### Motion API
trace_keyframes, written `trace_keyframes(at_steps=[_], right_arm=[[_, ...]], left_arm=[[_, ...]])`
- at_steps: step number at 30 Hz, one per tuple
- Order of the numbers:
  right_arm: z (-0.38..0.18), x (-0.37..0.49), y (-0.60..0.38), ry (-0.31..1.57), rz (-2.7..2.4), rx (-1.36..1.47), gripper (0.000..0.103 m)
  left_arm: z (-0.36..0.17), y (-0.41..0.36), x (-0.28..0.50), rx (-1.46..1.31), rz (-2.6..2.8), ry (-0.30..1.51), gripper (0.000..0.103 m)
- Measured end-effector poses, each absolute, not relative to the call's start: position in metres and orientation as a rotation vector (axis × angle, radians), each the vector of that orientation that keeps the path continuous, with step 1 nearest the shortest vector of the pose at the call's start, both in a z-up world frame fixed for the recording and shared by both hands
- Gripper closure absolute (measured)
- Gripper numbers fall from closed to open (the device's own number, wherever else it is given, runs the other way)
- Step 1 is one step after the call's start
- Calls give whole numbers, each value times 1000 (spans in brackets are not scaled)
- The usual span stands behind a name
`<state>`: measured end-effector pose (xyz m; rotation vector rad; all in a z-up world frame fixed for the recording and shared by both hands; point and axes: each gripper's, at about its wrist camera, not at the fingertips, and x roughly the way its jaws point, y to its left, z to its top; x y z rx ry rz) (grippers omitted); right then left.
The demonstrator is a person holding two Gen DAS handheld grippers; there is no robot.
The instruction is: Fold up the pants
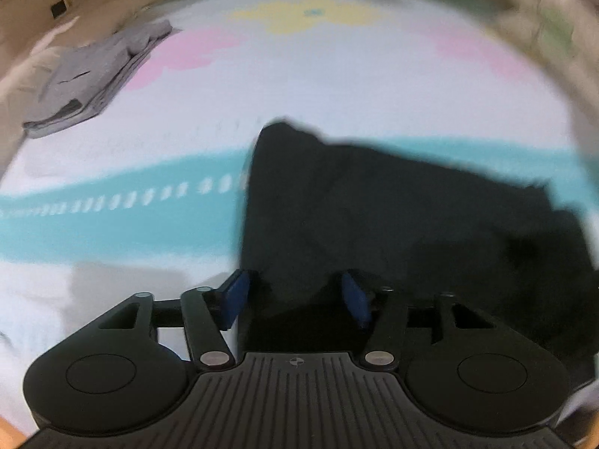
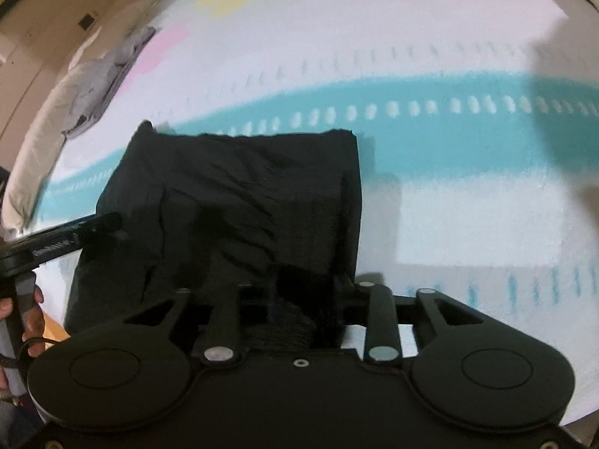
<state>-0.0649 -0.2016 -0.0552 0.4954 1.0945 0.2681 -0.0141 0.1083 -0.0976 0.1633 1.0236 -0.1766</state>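
The black pants [image 1: 393, 224] lie folded into a thick block on the white, teal-striped bed cover; they also show in the right wrist view [image 2: 239, 202]. My left gripper [image 1: 295, 299] is open, its blue pads [image 1: 236, 295] spread over the near left edge of the pants, with cloth between them. My right gripper [image 2: 299, 299] is over the near right edge of the block; black cloth is bunched between its fingers, which are mostly hidden. The left gripper's finger [image 2: 75, 235] shows at the pants' left side in the right wrist view.
A folded grey garment [image 1: 93, 78] lies at the far left of the bed, also seen in the right wrist view [image 2: 101, 86]. The cover [image 1: 337, 75] has pink and yellow shapes at the back. A pillow edge [image 2: 41, 142] runs along the left.
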Motion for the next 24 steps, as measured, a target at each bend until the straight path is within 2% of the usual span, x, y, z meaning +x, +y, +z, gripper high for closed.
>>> trace_keyframes(at_steps=[1, 3, 5, 7, 9, 10, 11, 21, 24], right_arm=[[-55, -65, -203, 1097, 265, 509, 55], [-57, -64, -206, 1114, 259, 532, 46], [-58, -64, -208, 1121, 247, 533, 44], [-55, -66, -214, 1109, 247, 560, 43], [-48, -69, -220, 1063, 257, 608, 33], [-44, -69, -222, 1034, 255, 627, 25], [-42, -68, -223, 1012, 246, 637, 23], [-63, -32, -206, 1055, 145, 559, 23], [-73, -24, -202, 1082, 131, 522, 21]], left_arm=[[-101, 115, -13, 127, -167, 1033, 37], [-100, 130, -10, 7, -162, 1064, 38], [-88, 139, -14, -69, -155, 1051, 40], [-67, 139, -23, -70, -176, 966, 39], [-52, 133, -24, -29, -188, 893, 39], [-49, 127, -22, -7, -189, 875, 38], [-49, 120, -16, 20, -188, 876, 38], [-99, 81, 42, 128, -103, 1017, 37], [-104, 82, 42, 141, -83, 1024, 31]])
